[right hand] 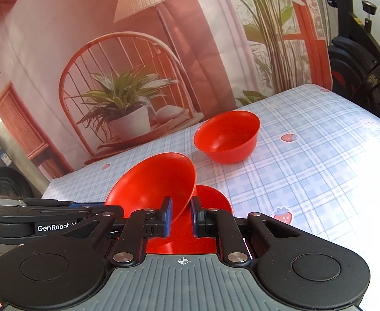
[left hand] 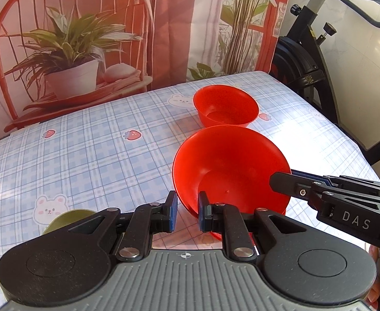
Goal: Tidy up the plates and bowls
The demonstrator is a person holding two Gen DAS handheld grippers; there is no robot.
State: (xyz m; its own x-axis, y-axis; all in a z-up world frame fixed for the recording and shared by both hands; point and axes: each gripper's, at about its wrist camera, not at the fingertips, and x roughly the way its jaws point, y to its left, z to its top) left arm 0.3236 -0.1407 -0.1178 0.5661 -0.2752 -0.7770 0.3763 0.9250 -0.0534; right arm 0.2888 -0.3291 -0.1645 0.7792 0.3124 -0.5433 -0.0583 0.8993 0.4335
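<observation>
COUNTER (left hand: 99, 155) IN BLUE PLAID: At far left, an olive-green dish (left hand: 68, 219) sits half hidden behind the left claw (left hand: 187, 212), too covered to tell plate from bowl. The left claw is pinching the near rim of a red plastic bowl (left hand: 228, 160), which is tilted steeply and raised off the cloth. The right claw (right hand: 181, 215) pinches the same bowl's rim on the opposite side. Just under the tilted bowl lies another red dish (right hand: 213, 199), largely hidden. A second red bowl (left hand: 225, 106) stands upright further back, apart from the rest. An exercise bike (left hand: 306, 77) is parked beyond the counter's right edge.

The danger appears to lie in the shared grip. Two claws on a thin, slick rim could twist it loose if the hands drift unevenly, dropping the bowl onto the dish below or sending it skidding. A careless swing toward the far bowl could also knock that one.
</observation>
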